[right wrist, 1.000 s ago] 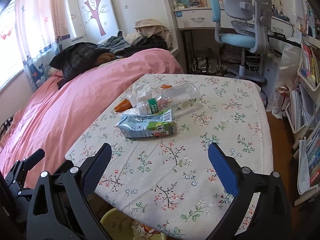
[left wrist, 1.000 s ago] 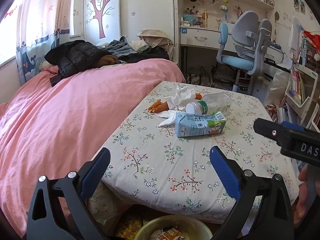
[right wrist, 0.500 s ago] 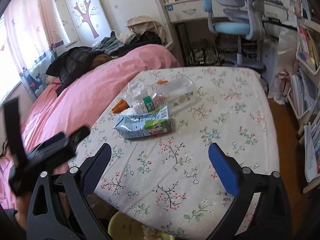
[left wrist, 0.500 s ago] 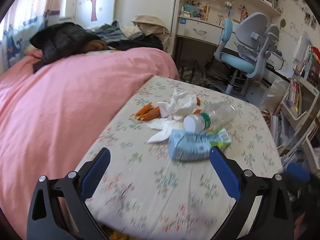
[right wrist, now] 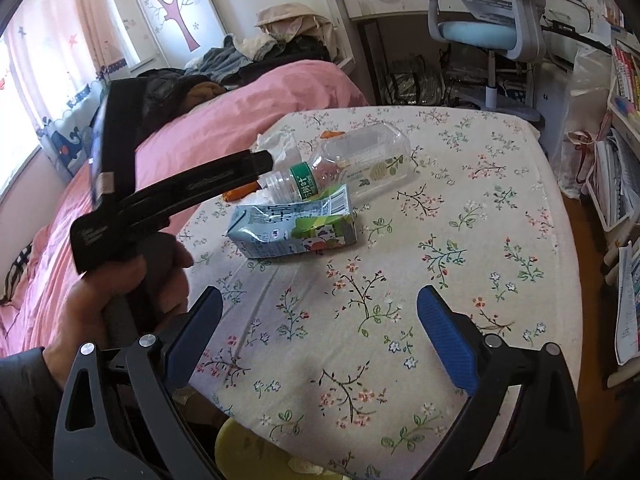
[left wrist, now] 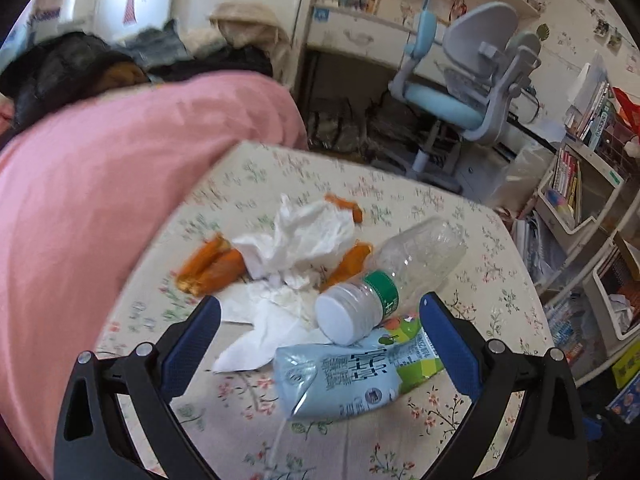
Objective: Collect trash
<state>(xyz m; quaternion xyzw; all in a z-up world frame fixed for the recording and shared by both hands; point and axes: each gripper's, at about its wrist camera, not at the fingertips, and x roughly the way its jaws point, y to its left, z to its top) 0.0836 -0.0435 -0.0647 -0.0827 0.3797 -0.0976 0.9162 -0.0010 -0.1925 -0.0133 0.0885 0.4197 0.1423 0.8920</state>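
On the floral tablecloth (left wrist: 472, 296) lies a heap of trash: a light blue drink carton (left wrist: 352, 376) on its side, a clear plastic bottle (left wrist: 400, 276) with a white cap and green label leaning on it, crumpled white tissues (left wrist: 296, 240), and orange peel pieces (left wrist: 212, 264). My left gripper (left wrist: 320, 332) is open and hovers just above the carton and the bottle cap, touching nothing. In the right wrist view the carton (right wrist: 296, 228) and bottle (right wrist: 356, 164) lie mid-table. My right gripper (right wrist: 320, 328) is open over bare cloth nearer the front edge.
A pink bed (left wrist: 100, 184) borders the table on the left. A blue-grey desk chair (left wrist: 464, 92) and book bins (left wrist: 576, 196) stand behind and right. A yellowish bin rim (right wrist: 240, 456) shows below the table's front edge. A hand (right wrist: 120, 292) holds the left gripper's handle.
My left gripper has moved forward over the table, from its front edge to right above the carton and bottle. The right gripper has barely shifted. Both stayed open.
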